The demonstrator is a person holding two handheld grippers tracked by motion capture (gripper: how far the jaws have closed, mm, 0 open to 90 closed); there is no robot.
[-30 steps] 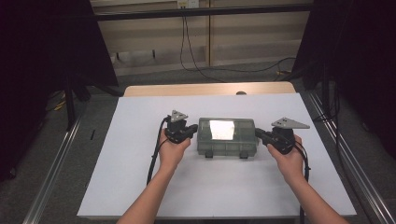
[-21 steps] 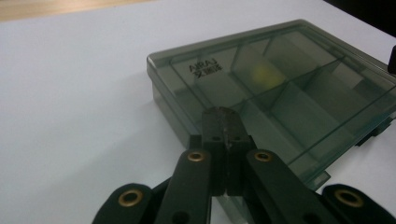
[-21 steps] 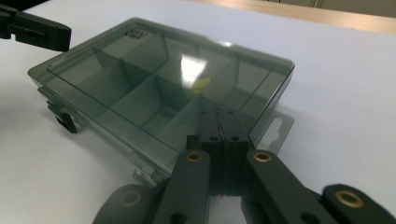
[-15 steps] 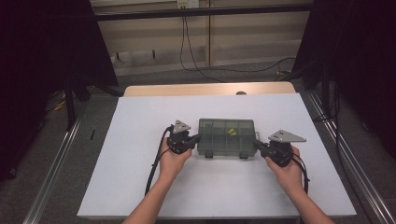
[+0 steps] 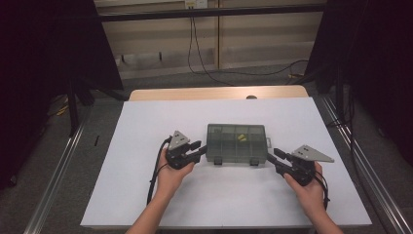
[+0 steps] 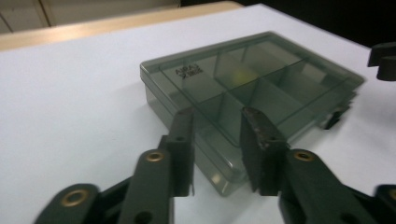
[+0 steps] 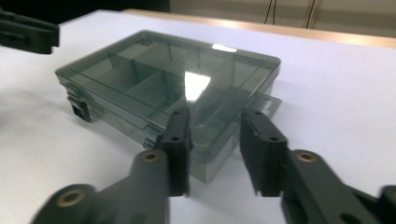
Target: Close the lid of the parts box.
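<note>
**Grippers flank smoky compartment box on white table**

Cables hang down the back wall point(image 5: 204, 44) at the upper centre of the high view, dark drapes close off both upper corners, and a metal rail point(image 5: 53, 180) runs along the lower left beside the white table point(image 5: 146, 117). Nothing on the tabletop stands between either tool and the grey compartment box point(image 5: 236, 143), which lies closed and flat at the centre of the frame, a small yellow item point(image 5: 240, 138) visible through its lid. Bare white surface stretches toward the far edge behind the box and toward the near edge ahead of the forearms, with wide margins at left and right.

The left gripper point(image 5: 199, 150) sits just beside the box's left end, the right gripper point(image 5: 272, 155) just beside its lower right corner. Both have just been opening, and each now stands partly spread and released. In the left gripper view the box corner point(image 6: 229, 186) shows in the gap between the black jaws; in the right gripper view another corner point(image 7: 210, 170) does likewise, neither one pressed by the pads.
</note>
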